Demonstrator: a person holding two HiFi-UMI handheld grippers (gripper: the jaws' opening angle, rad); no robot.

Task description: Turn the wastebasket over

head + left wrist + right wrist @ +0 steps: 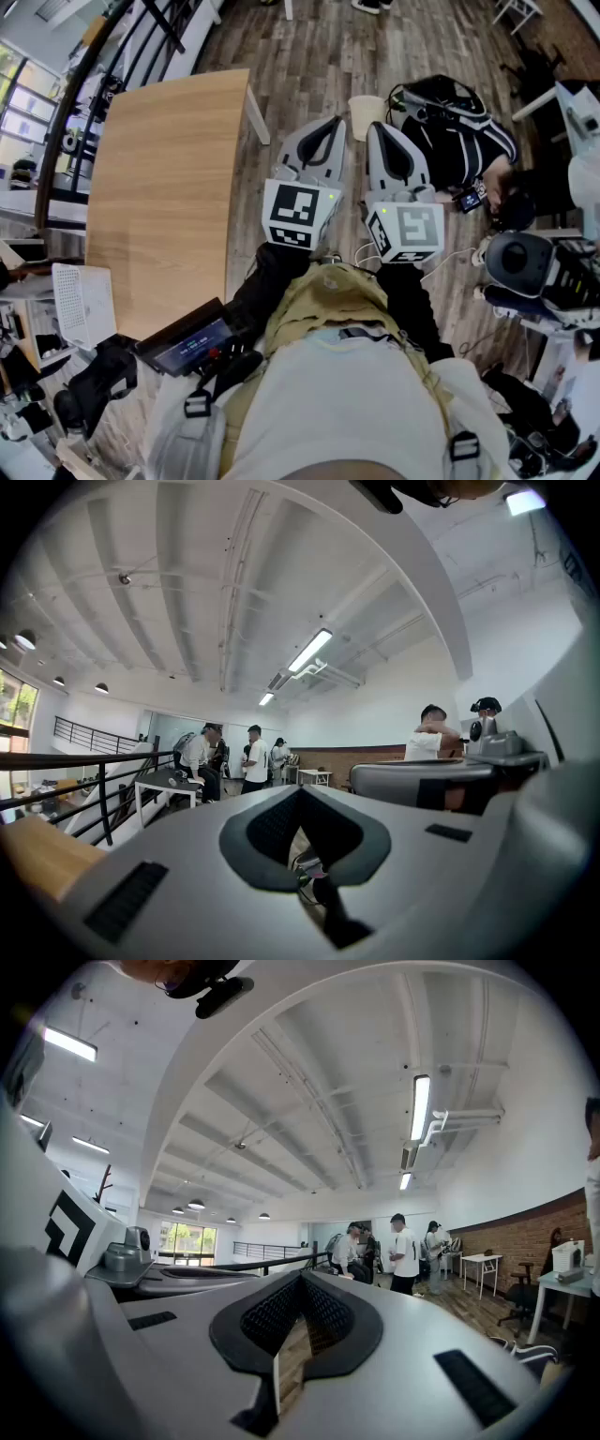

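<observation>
A small cream wastebasket [366, 114] stands on the wood floor, mouth up, just beyond the tips of both grippers and between them. My left gripper [336, 123] and right gripper [374, 127] are held side by side, level, in front of my body. Neither touches the basket. In the left gripper view the left gripper's [300, 791] jaws meet at the tip with nothing between them. The right gripper [301, 1277] in its own view is likewise shut and empty. The basket does not show in either gripper view.
A light wooden table [169, 187] stands to the left of the grippers. A black bag with white stripes [450, 131] lies on the floor right of the basket, with black equipment [520, 262] nearer me. Several people [253, 761] stand far across the room by a railing [84, 761].
</observation>
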